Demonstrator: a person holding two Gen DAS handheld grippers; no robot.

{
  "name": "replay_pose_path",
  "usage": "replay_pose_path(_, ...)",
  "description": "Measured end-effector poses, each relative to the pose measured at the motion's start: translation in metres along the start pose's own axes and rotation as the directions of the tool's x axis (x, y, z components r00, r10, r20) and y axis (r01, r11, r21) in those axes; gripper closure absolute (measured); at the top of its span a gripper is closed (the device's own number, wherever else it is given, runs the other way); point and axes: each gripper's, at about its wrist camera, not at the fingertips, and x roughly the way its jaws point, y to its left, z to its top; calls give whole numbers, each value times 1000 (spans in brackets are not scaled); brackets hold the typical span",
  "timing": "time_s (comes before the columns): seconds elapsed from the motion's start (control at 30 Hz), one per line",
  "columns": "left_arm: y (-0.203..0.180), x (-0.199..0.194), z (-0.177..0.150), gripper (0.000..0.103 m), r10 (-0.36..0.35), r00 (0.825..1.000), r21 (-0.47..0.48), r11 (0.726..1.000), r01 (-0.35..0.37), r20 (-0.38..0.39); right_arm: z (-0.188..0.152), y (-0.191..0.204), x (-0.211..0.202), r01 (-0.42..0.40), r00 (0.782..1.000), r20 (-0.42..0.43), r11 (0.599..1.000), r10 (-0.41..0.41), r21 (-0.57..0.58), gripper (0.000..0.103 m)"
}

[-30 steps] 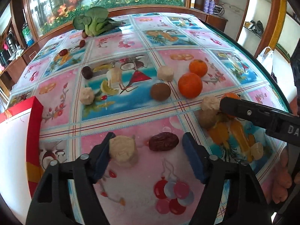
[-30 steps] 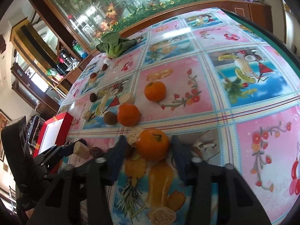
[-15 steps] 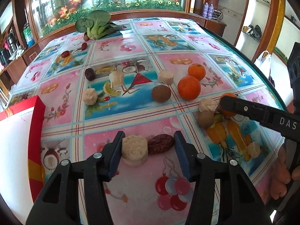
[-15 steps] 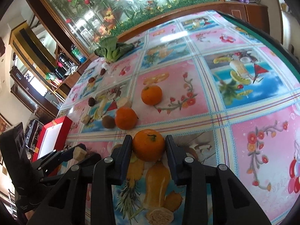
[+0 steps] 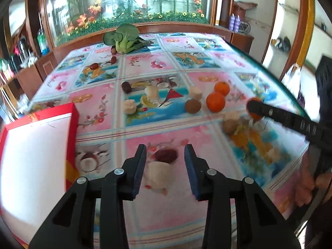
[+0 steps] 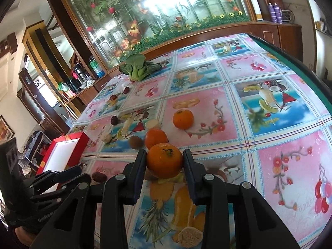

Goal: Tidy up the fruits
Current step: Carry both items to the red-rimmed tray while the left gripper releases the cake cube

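Note:
My right gripper (image 6: pixel 164 161) is shut on an orange (image 6: pixel 164 160) and holds it above the table. Two more oranges (image 6: pixel 183 118) (image 6: pixel 156 137) lie beyond it. My left gripper (image 5: pixel 165 161) is open over a pale round cake (image 5: pixel 158 173) and a dark red date (image 5: pixel 166 156); both lie between its fingers without clear contact. The right gripper's finger (image 5: pixel 278 115) and its orange (image 5: pixel 254 108) show at the right of the left wrist view. A red box with a white inside (image 5: pixel 27 145) lies to the left.
Several pale cakes (image 5: pixel 129 106), brown round fruits (image 5: pixel 193 106), dates (image 5: pixel 126 87) and a bok choy (image 5: pixel 124 38) lie spread over the patterned tablecloth. A pale cake (image 6: pixel 189 235) lies under the right gripper. The table's edge (image 6: pixel 290 59) runs along the right. Cabinets stand behind.
The right gripper closed on the orange and lifted it. The left gripper narrowed, then lifted and pulled back; the cake and date now lie between its open fingers.

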Motion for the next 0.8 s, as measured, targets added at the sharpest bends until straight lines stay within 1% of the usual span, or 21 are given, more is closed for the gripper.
replay_pose_path(0.03,1,0,-3,63,5,1000,6,1000,-5,-6,0,0,1,2,1000,-3,1000,-2,0,68)
replay_pose_path(0.1,5,-1,-9,63,-12,1000,-4,1000,12,-18,-1,0,0,2,1000,-4,1000,-2,-3,68)
replay_pose_path(0.13,8,-2,-11,60,-17,1000,-15,1000,16,-23,-1,0,1,2,1000,-7,1000,-2,-3,68)
replay_pose_path(0.17,10,-3,-13,51,-20,999,-23,1000,19,-26,-1,0,3,4,1000,-13,1000,-4,-4,68)
replay_pose_path(0.2,13,-3,-14,47,-22,999,-33,999,21,-31,-2,-1,4,7,1000,-18,1000,-7,-5,68)
replay_pose_path(0.23,14,-3,-15,39,-21,999,-42,999,19,-35,-2,-1,5,8,1000,-23,1000,-8,-6,68)
replay_pose_path(0.27,15,-4,-15,33,-20,999,-50,999,19,-34,-1,-1,6,6,1000,-25,1000,-6,-8,68)
replay_pose_path(0.37,13,0,-13,32,-14,999,-45,999,12,-39,-2,-1,4,1,1000,-20,1000,-1,-10,68)
replay_pose_path(0.47,11,5,-12,29,-24,999,-42,999,22,-46,-2,-3,4,-2,1000,-22,1000,2,-3,68)
replay_pose_path(0.57,12,8,-5,29,0,999,-33,999,-2,-43,-2,-4,4,-3,1000,-26,1000,3,3,68)
replay_pose_path(0.67,8,11,-5,29,-21,998,-20,1000,20,-65,-2,-4,4,-6,1000,-23,1000,6,6,68)
replay_pose_path(0.73,3,15,-10,29,-14,996,-5,1000,14,-85,-1,-4,4,-5,1000,-22,1000,5,9,68)
replay_pose_path(0.8,2,21,-15,29,-23,994,-10,1000,22,-106,-2,-4,4,-6,1000,-24,1000,7,11,68)
